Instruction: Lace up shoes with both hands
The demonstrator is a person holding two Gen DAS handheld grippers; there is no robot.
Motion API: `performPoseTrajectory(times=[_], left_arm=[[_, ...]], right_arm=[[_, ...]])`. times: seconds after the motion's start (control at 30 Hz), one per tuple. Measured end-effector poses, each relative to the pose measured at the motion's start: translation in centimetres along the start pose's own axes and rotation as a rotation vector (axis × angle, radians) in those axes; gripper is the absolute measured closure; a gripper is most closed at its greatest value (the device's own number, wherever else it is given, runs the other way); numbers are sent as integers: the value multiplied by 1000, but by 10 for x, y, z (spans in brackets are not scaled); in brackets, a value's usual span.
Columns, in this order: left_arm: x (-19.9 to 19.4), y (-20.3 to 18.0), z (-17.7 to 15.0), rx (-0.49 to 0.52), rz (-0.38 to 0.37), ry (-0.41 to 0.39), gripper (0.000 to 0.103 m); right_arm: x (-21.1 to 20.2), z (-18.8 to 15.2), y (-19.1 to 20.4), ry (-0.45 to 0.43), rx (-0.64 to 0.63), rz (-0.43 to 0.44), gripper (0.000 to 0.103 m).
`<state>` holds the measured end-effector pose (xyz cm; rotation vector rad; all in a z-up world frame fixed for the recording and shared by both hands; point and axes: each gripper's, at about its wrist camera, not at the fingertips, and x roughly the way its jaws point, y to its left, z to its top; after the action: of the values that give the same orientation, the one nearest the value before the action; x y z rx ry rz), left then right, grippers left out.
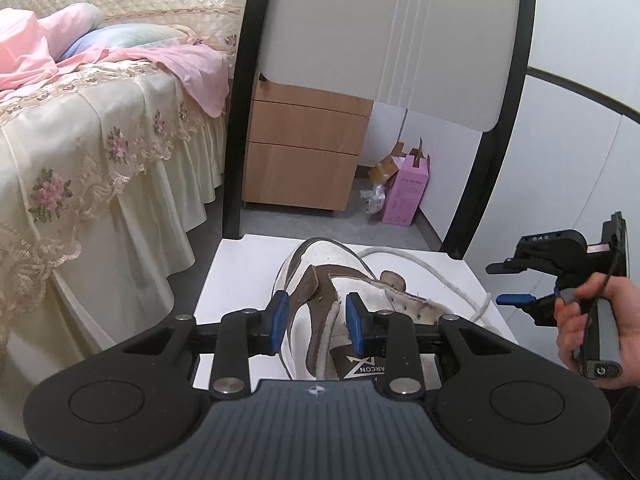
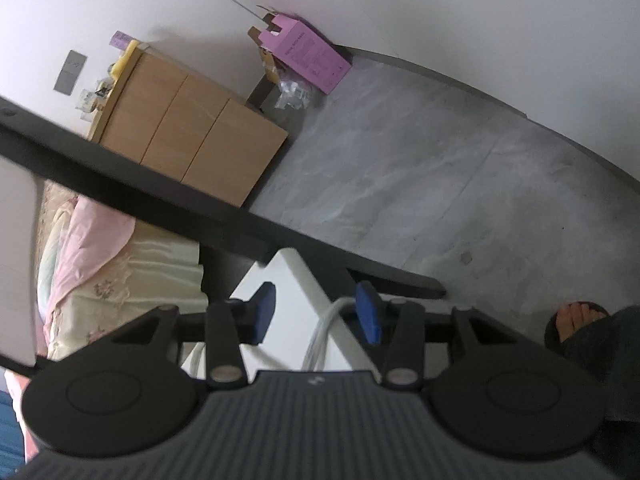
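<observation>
A white and brown high-top shoe point(image 1: 332, 280) lies on a small white table point(image 1: 240, 264), toe pointing away. A white lace point(image 1: 432, 270) runs from it across the table to the right. My left gripper point(image 1: 316, 318) is open, its blue pads either side of the shoe's brown eyelet flap and tongue, just above them. My right gripper point(image 1: 514, 284) shows at the right edge of the left wrist view, held in a hand, open and clear of the shoe. In the right wrist view the right gripper point(image 2: 316, 312) is open over the table edge, with the lace point(image 2: 324, 336) lying between its pads.
A bed point(image 1: 100, 152) with a lace-trimmed cover stands left of the table. A black chair frame point(image 1: 240, 120) rises behind it. A wooden drawer unit point(image 1: 304, 152) and a pink box point(image 1: 408, 192) stand on the grey floor point(image 2: 440, 160) by the wall.
</observation>
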<state>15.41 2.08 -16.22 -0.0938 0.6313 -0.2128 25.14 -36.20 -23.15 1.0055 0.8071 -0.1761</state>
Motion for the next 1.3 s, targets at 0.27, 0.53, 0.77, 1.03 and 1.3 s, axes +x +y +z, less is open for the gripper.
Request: performPoseTrajectory(times=[0.27,0.53,0.77,1.03,1.3], left_arm=[[1,-3,-1,13,-7,5,68],[0,-3,1,4,-16,7,68],[-2,-2,2,-18,-36,6,68],[-8,10,5,-113,-124,10,64],[-8,41,5,-361,-324,41,49]], right_arm=[[10,-3,-6,40,73,28,57],[12,-10,-25,40,230,28,76],[0,-10,-21,-9,212,78,100],[-36,-21,6,-31,93,168,100],[-103,-65,63,11,-223,303,100]])
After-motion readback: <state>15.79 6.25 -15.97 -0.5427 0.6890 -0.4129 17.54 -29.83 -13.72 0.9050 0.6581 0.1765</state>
